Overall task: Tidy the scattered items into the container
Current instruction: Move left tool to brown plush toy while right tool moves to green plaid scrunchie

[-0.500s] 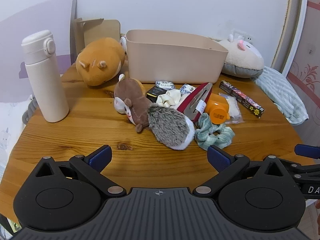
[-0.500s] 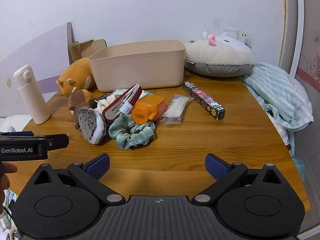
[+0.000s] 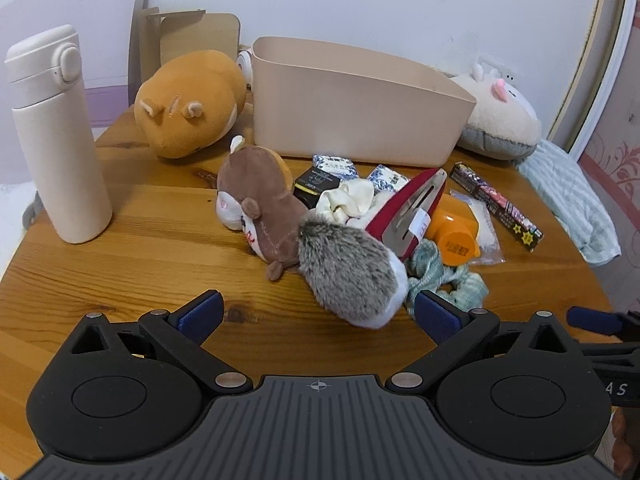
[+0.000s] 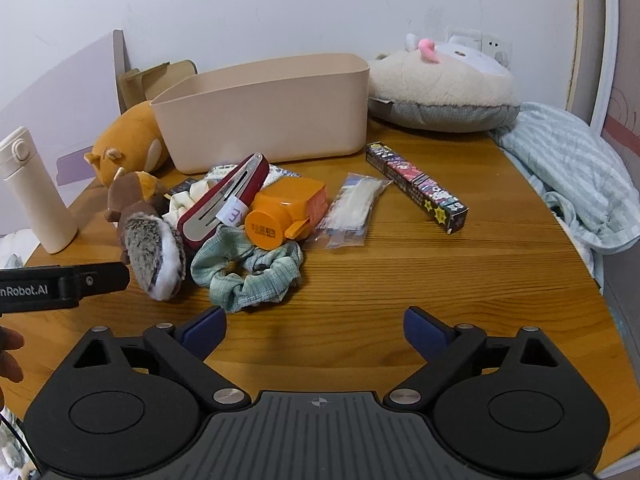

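Note:
A beige plastic container (image 3: 352,108) (image 4: 272,116) stands at the back of the wooden table. In front of it lies a pile: a brown squirrel plush with a grey furry tail (image 3: 344,268) (image 4: 154,248), a green scrunchie (image 3: 448,276) (image 4: 248,272), a red and silver hair clip (image 3: 412,208) (image 4: 224,204), an orange bottle (image 3: 456,232) (image 4: 284,212), a cream scrunchie (image 3: 348,196), small packets (image 3: 332,168), a clear sachet (image 4: 352,208) and a dark patterned box (image 3: 496,204) (image 4: 416,184). My left gripper (image 3: 316,314) is open, just before the furry tail. My right gripper (image 4: 312,326) is open, near the green scrunchie.
A white flask (image 3: 56,136) (image 4: 32,192) stands at the left. An orange plush (image 3: 188,100) (image 4: 128,144) lies left of the container. A cream plush cushion (image 3: 500,116) (image 4: 440,84) and striped cloth (image 4: 580,172) lie at the right, by the table's edge.
Both grippers have moved forward toward the pile, so the items look nearer. Both stay open. Nothing on the table has moved.

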Demonstrator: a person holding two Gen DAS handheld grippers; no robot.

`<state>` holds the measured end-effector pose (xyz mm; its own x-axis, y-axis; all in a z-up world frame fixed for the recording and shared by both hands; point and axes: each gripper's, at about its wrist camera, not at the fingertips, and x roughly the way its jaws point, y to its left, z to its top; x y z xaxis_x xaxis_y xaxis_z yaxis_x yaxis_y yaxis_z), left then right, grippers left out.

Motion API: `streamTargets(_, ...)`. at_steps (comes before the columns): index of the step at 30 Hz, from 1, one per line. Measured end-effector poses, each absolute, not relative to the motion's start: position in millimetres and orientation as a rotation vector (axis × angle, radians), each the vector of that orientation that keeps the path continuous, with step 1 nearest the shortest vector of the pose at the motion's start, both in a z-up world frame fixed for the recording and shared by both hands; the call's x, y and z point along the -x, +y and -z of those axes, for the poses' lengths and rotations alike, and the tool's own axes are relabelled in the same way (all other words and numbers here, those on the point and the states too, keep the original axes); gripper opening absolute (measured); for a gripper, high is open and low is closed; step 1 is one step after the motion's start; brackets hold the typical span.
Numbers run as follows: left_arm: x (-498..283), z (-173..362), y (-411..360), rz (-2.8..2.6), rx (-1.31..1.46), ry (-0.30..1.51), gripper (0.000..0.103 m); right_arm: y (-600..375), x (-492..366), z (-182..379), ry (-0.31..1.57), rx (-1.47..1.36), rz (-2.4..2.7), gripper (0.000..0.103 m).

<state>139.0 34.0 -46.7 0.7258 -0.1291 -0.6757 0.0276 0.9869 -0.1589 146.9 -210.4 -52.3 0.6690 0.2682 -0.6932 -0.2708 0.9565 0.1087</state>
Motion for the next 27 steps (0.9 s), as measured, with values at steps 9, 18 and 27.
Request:
streamTargets(9,-163,55,33,0.072,0.134,0.769,0.103,-207,-168,60,0.802,-0.024,-0.31,0.098)
streamTargets(18,-188,63,31,0.06,0.129,0.785,0.103,-196,-193,67,0.825,-0.031,-0.327,0.097)
streamTargets(27,-203,70,30,0.04,0.155,0.792,0.103,-180,-209,75,0.854,-0.002,-0.338,0.095)
